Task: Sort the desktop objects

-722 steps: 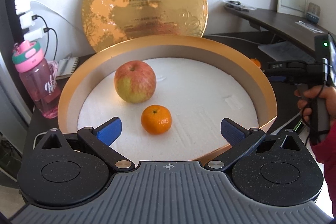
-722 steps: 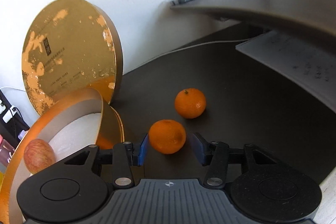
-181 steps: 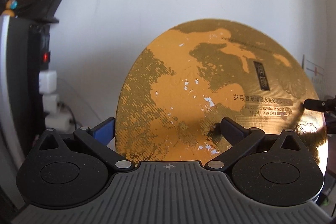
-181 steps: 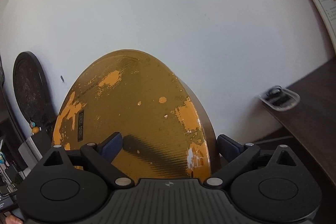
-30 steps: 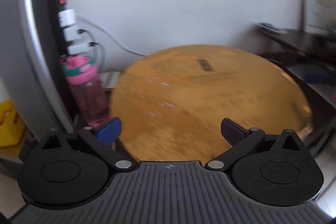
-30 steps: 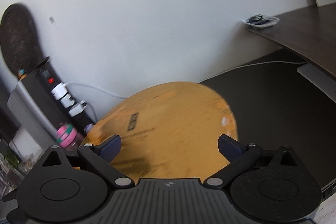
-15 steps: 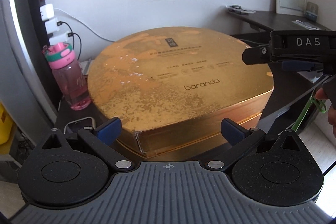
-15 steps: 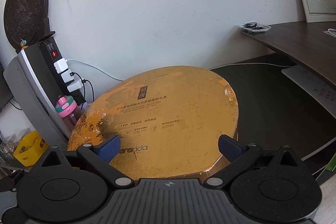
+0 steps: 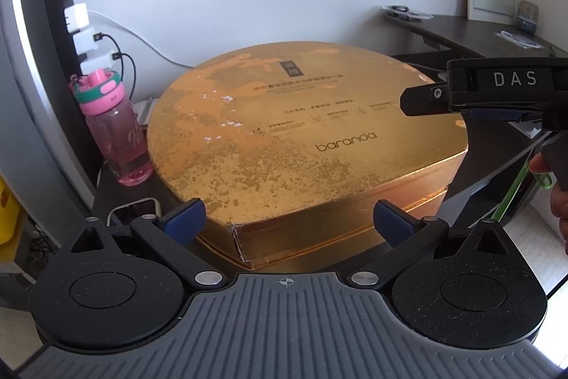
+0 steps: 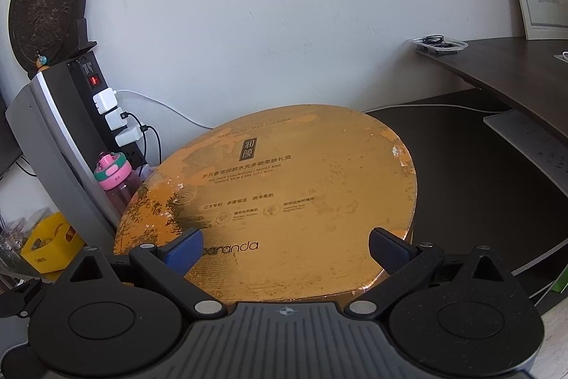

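- The dark desk (image 10: 472,187) fills the right half of the right wrist view and runs under everything else; a higher dark shelf (image 10: 525,66) curves across the upper right of that frame.
- The round gold gift box (image 9: 301,130) sits closed in the middle of both views, its lid (image 10: 284,194) lying flat on the base, with the word "baranda" printed near the front edge. In the left wrist view the lid's side seam faces the camera at lower centre.
- The left gripper (image 9: 288,219) stands at the bottom of its frame with jaws spread wide, empty; its blue pads (image 9: 183,217) flank the near edge of the box, and contact cannot be judged.
- The right gripper (image 10: 285,247) is likewise wide open and empty, low in its frame, its pads over the front rim of the lid. It also shows at the right edge of the left wrist view, marked "DAS", above the box's right side.
- A grey stand with a power strip (image 10: 103,109) leans at the left of the frame.
- A pink water bottle (image 9: 113,130) stands just left of the box.
- A phone (image 9: 133,212) lies at lower left, near the box.
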Available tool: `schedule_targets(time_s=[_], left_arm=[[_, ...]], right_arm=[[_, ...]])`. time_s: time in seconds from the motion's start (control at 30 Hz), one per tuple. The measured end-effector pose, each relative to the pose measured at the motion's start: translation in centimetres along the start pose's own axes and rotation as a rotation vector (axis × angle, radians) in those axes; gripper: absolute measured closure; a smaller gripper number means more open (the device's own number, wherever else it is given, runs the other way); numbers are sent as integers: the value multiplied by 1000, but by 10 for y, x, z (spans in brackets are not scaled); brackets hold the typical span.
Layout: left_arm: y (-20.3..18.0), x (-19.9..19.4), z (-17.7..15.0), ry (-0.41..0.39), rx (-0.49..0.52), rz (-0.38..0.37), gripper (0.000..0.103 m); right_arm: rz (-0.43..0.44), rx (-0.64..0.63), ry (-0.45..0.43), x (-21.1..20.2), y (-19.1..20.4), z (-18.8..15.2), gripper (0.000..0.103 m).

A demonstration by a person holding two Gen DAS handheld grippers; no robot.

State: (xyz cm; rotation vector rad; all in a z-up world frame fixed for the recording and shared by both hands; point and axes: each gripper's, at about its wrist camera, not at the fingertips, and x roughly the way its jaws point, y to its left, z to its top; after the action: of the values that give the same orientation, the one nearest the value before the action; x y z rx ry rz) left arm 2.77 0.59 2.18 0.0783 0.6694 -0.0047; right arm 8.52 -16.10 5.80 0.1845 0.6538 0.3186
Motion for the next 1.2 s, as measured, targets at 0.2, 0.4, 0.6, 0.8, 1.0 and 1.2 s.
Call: schedule_targets(time_s=[0.2, 0.4, 0.6, 0.8, 1.0, 1.2], left_arm=[[8, 16, 18, 0, -8, 17, 0], [19, 35, 41, 2, -20, 34, 0], [35, 67, 67, 45, -47, 51, 1], [52, 92, 80, 74, -81, 37, 5], [60, 105, 85, 101, -97, 16, 6], [64, 110, 90, 124, -108, -15, 3]], right_arm=[[-1, -2, -1, 12, -4, 8, 2], [-6, -69, -25, 31, -2, 30, 9], [-42, -162, -4, 64, 1, 51, 75], [-63, -186, 34, 91, -1, 61, 72], [-89, -172, 79, 109, -7, 64, 72], [-88, -183, 115, 120, -4, 64, 70]])
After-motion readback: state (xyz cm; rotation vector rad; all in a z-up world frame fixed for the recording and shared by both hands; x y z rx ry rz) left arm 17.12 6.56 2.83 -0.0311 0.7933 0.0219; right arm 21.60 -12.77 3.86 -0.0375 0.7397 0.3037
